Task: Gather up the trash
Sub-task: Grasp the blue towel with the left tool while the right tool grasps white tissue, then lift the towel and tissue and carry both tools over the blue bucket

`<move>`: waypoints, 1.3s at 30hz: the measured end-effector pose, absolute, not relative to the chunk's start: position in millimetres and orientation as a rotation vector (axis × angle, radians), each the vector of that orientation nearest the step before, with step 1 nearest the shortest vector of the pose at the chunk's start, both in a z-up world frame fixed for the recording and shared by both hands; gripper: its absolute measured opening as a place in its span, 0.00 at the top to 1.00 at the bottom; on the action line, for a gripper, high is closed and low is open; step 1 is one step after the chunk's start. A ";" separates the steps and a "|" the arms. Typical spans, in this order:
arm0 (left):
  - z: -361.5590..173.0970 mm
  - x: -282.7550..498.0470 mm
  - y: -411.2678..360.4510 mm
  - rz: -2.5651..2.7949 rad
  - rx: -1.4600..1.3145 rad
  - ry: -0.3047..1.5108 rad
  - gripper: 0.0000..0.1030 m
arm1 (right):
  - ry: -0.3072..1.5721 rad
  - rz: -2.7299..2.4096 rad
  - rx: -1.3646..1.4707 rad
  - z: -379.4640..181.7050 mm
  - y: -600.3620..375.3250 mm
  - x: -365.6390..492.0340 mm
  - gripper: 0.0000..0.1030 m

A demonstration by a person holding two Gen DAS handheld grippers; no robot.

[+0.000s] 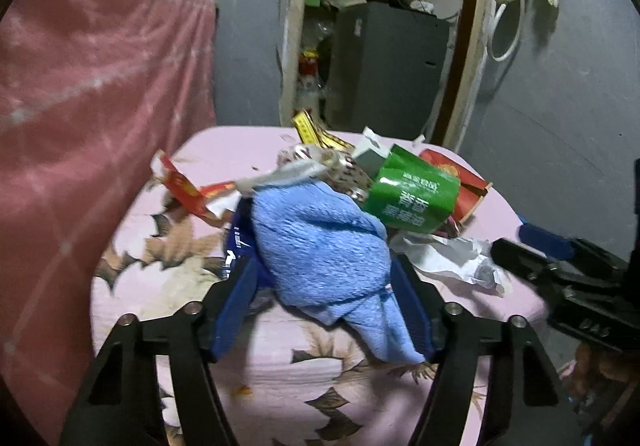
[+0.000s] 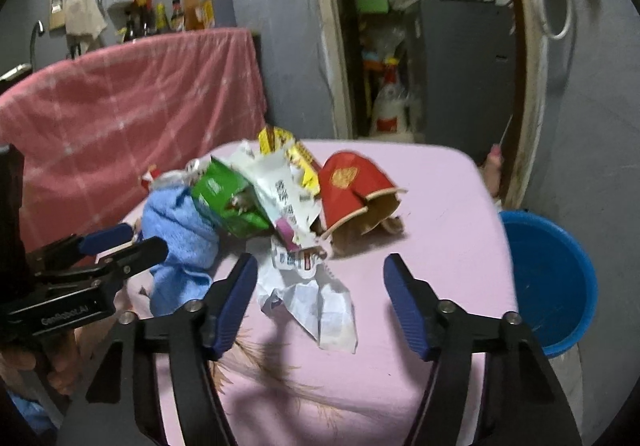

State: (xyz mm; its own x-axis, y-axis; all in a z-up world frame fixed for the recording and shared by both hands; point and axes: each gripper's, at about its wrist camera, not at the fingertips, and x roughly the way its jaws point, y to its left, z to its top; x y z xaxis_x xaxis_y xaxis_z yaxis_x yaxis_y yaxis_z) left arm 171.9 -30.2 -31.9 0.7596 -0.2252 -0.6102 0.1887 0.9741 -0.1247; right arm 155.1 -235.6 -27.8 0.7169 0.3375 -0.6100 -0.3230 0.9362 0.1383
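Note:
A heap of trash lies on the pink table (image 2: 432,206): a green carton (image 1: 412,192), a red paper cup (image 2: 352,194), yellow wrappers (image 2: 286,150), red torn card (image 1: 182,186) and crumpled white paper (image 2: 312,298). My left gripper (image 1: 320,278) is shut on a blue cloth (image 1: 320,242), pressed against the heap; it also shows in the right wrist view (image 2: 176,238). My right gripper (image 2: 320,294) is open, with the white paper between its fingers (image 2: 236,302), not touching it.
A blue plastic basin (image 2: 548,282) stands low beside the table's right edge. A pink checked cloth (image 1: 92,94) hangs over something at the left. A doorway with a grey cabinet (image 1: 384,66) lies behind the table.

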 end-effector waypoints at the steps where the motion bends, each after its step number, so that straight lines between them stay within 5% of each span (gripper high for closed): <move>1: -32.9 174.2 -30.4 -0.231 -0.060 0.681 0.41 | 0.701 0.373 0.019 -31.1 -233.7 159.0 0.42; 9: -34.4 184.0 -29.6 -0.239 -0.056 0.712 0.42 | 0.786 0.406 0.025 -50.9 -229.8 171.7 0.54; 14: -34.6 189.1 -35.7 -0.227 -0.036 0.714 0.42 | 0.772 0.394 0.015 -52.3 -232.3 166.2 0.73; 19: -38.2 189.0 -41.0 -0.221 -0.007 0.724 0.67 | 0.765 0.411 0.040 -52.7 -237.4 159.6 0.87; 25: -36.9 183.5 -35.0 -0.211 -0.049 0.725 0.82 | 0.734 0.427 0.060 -50.9 -238.3 142.3 0.90; 39: -29.0 118.6 -45.6 -0.269 -0.014 0.708 0.83 | 0.667 0.407 0.094 -40.3 -246.2 102.1 0.90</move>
State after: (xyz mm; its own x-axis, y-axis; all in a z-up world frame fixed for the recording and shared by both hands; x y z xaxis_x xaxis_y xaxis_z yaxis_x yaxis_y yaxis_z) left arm 118.6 -45.6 -29.0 0.7266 -0.2490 -0.6404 0.2395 0.9653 -0.1036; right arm 102.1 -246.2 -40.3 0.7099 0.3962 -0.5823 -0.3367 0.9171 0.2135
